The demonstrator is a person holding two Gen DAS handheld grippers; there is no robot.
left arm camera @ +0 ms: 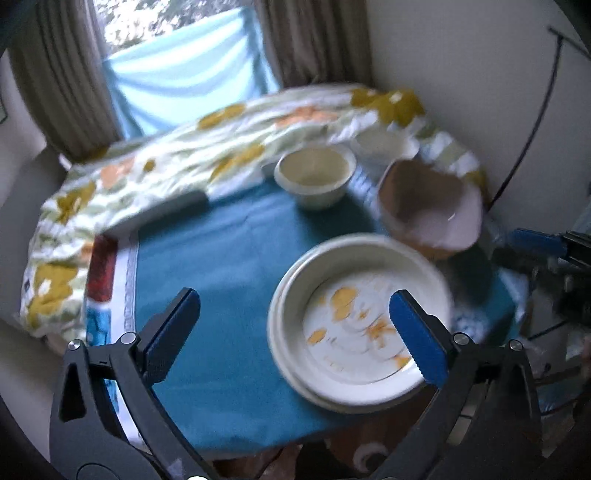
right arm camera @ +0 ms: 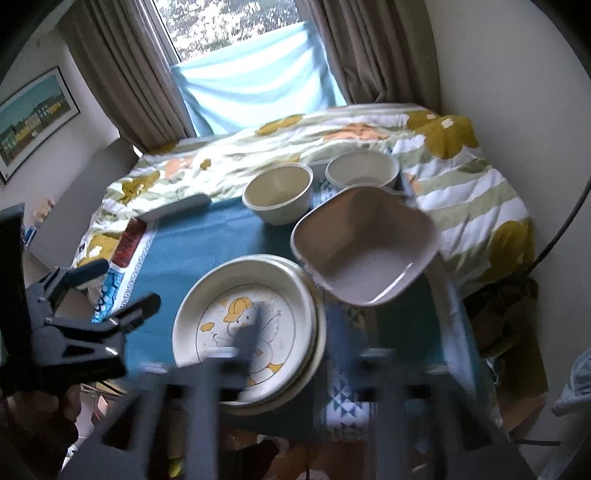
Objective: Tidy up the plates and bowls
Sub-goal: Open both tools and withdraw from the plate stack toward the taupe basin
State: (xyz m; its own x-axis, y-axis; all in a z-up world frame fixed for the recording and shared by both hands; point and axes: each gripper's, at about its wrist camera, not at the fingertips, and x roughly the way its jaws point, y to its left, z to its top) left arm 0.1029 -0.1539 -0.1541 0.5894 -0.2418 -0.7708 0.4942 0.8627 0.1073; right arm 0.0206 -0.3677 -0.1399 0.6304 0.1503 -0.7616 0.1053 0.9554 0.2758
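A small table [right arm camera: 207, 236] under a teal cloth stands before a curtained window [right arm camera: 236, 26], and a flowered quilt [right arm camera: 461, 192] is heaped over its far edge and far right corner.

Nearest, the left gripper [left arm camera: 295, 325] hangs above the cloth with its blue-padded jaws spread wide and nothing between them; its right finger overlaps the plates only in the picture. The right gripper [right arm camera: 347, 343] is smeared by blur, its jaws standing apart and empty above the near edge.

At the near edge, right of centre, lies a cream plate with a duck picture [right arm camera: 243, 325], stacked on a second cream plate [right arm camera: 320, 332] whose rim shows beneath it.

Just beyond, toward the right edge, a taupe square bowl [right arm camera: 364, 245] sits tilted. Behind it, against the quilt at the far edge, stand two round cream bowls side by side: the left cream bowl [right arm camera: 277, 197] and the right cream bowl [right arm camera: 362, 171].
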